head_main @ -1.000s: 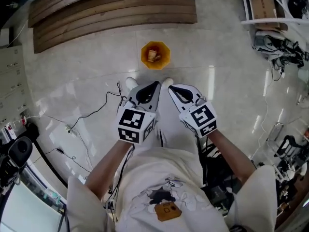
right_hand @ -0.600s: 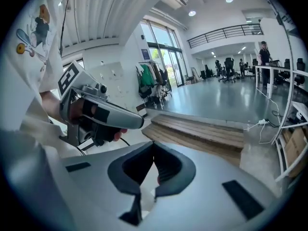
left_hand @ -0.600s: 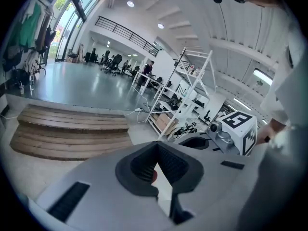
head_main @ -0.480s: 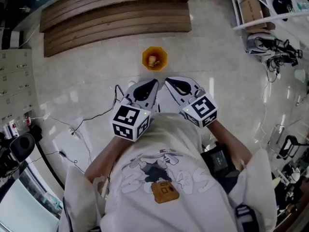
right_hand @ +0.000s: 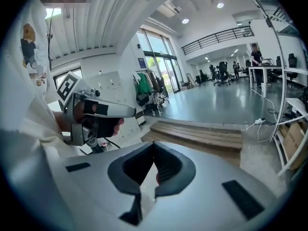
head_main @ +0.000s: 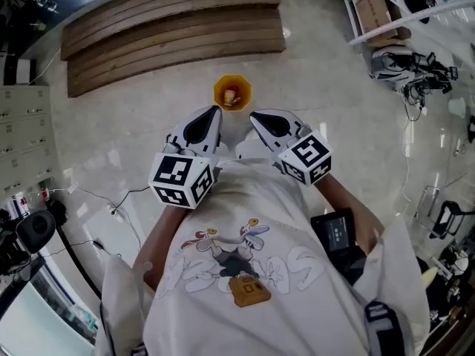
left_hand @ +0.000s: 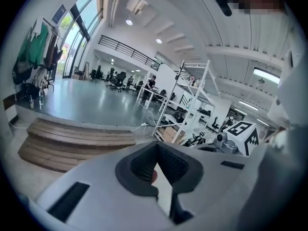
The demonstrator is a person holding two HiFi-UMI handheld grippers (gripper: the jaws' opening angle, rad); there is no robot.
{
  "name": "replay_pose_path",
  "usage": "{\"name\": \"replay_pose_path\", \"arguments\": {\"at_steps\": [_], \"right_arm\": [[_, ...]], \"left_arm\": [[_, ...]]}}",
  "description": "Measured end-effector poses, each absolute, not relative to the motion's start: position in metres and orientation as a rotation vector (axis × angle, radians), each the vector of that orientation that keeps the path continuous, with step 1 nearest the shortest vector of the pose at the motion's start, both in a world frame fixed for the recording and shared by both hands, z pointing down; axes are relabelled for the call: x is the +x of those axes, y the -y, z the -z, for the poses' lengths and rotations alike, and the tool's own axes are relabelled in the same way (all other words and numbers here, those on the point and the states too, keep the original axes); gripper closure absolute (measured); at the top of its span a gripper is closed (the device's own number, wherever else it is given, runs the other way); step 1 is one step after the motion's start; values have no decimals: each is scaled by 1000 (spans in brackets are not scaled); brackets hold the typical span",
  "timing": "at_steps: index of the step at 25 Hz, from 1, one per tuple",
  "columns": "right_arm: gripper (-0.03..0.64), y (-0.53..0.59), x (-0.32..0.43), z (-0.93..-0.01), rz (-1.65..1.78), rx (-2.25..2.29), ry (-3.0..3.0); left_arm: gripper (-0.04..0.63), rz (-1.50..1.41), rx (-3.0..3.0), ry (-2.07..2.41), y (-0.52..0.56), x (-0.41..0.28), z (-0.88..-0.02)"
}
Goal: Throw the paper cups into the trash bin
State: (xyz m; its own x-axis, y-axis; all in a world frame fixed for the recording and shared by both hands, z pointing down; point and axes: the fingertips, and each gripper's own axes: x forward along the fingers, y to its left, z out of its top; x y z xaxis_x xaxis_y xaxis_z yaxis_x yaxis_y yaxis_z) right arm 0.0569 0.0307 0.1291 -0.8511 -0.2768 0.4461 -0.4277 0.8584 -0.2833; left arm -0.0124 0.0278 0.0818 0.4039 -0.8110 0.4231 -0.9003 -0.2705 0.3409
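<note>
Left claw [head_main: 209, 117] and right claw [head_main: 261, 119]: both clenched, empty, side by side. Trash bin [head_main: 220, 87] on the floor just ahead of both tips, paper cup [head_main: 232, 95] inside. No loose cup seen; likely done. Farther ahead, wooden steps [head_main: 171, 21]; cable [head_main: 96, 195] left of left claw.

Wooden steps [head_main: 171, 28] beyond trash bin [head_main: 220, 95]

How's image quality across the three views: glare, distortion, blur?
Head view: sharp, evenly lit, streaky glare on the glossy floor. Left gripper view: heavy fisheye, black corners, windows very bright. Right gripper view: same fisheye, wooden steps crisp.
</note>
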Motion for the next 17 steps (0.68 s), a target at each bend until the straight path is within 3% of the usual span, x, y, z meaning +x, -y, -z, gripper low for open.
{"name": "replay_pose_path", "arguments": {"at_steps": [17], "right_arm": [[611,5,38,-140,-480,515,2574]], "left_arm": [[589,-188,2058,1526,-13,-46,-85]]}}
